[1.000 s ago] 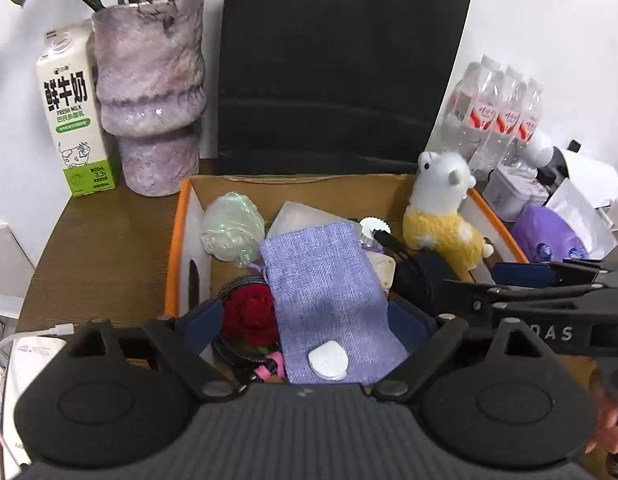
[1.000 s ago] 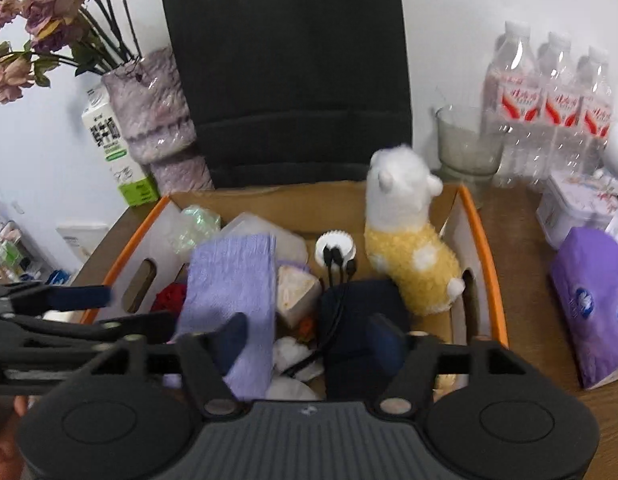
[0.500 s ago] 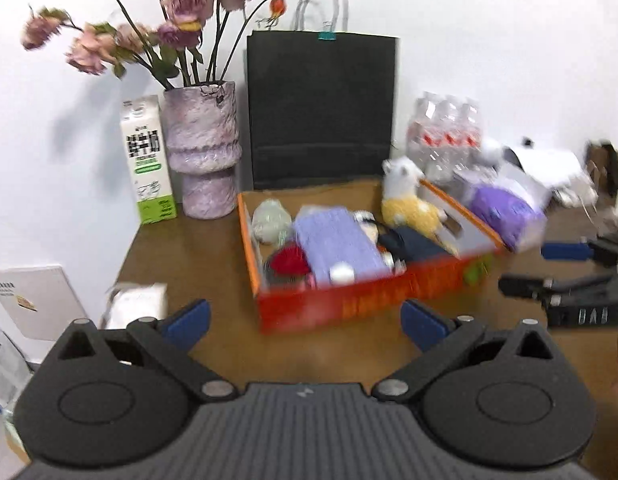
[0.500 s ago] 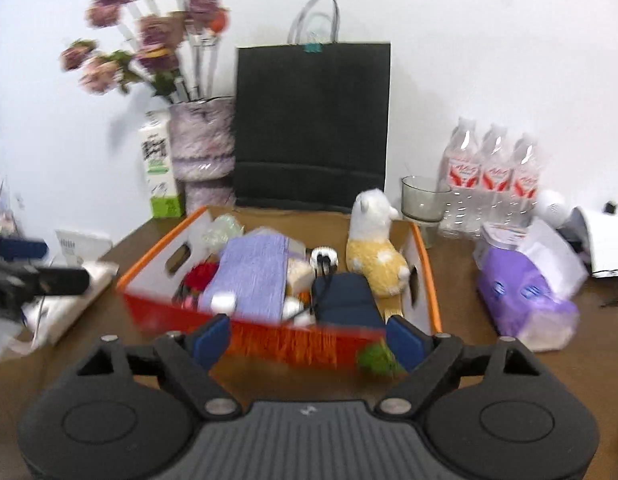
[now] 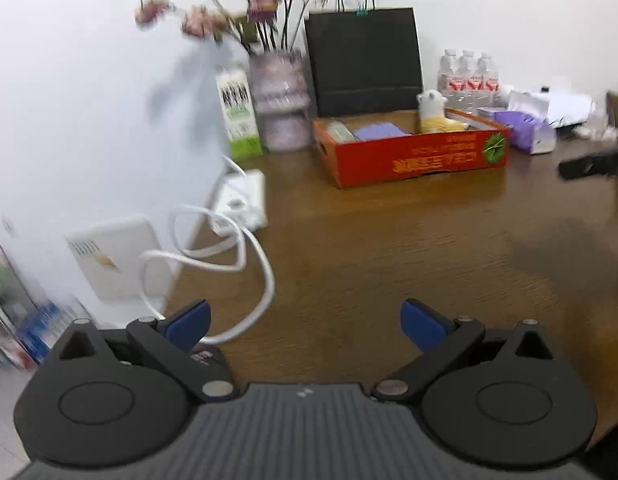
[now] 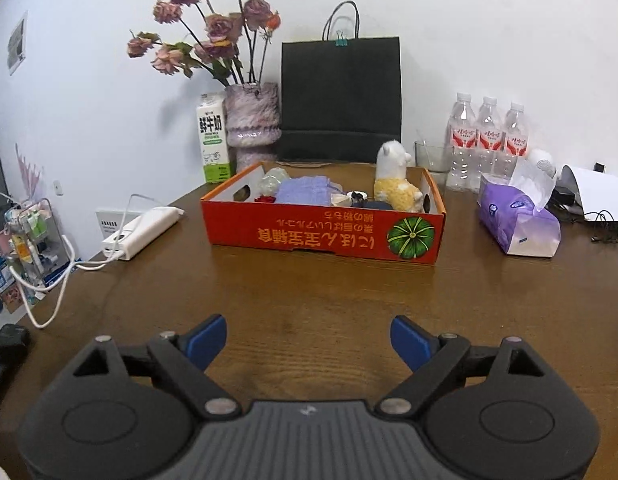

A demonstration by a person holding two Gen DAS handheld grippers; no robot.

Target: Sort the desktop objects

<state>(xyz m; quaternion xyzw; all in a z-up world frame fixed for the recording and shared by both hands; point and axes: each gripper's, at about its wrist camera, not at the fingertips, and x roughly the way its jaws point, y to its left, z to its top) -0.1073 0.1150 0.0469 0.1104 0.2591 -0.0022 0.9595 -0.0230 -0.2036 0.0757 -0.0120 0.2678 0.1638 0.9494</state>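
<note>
The left tool (image 5: pixel 305 322) and the right tool (image 6: pixel 309 340) both hang released over the bare brown worktop (image 6: pixel 329 296), nothing between their blue fingers; the right one's jaws have just been opening. In the right wrist view the red box (image 6: pixel 325 236) sits at twelve o'clock, well apart from the tool. It holds a plush llama (image 6: pixel 395 178), a purple cloth (image 6: pixel 305 190) and other small things, with a tissue pack (image 6: pixel 517 220) at two o'clock.

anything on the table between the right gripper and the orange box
Nothing visible: only bare wooden table lies between the open, empty right gripper and the orange box. The power bank and tissue pack sit off to either side.
</note>
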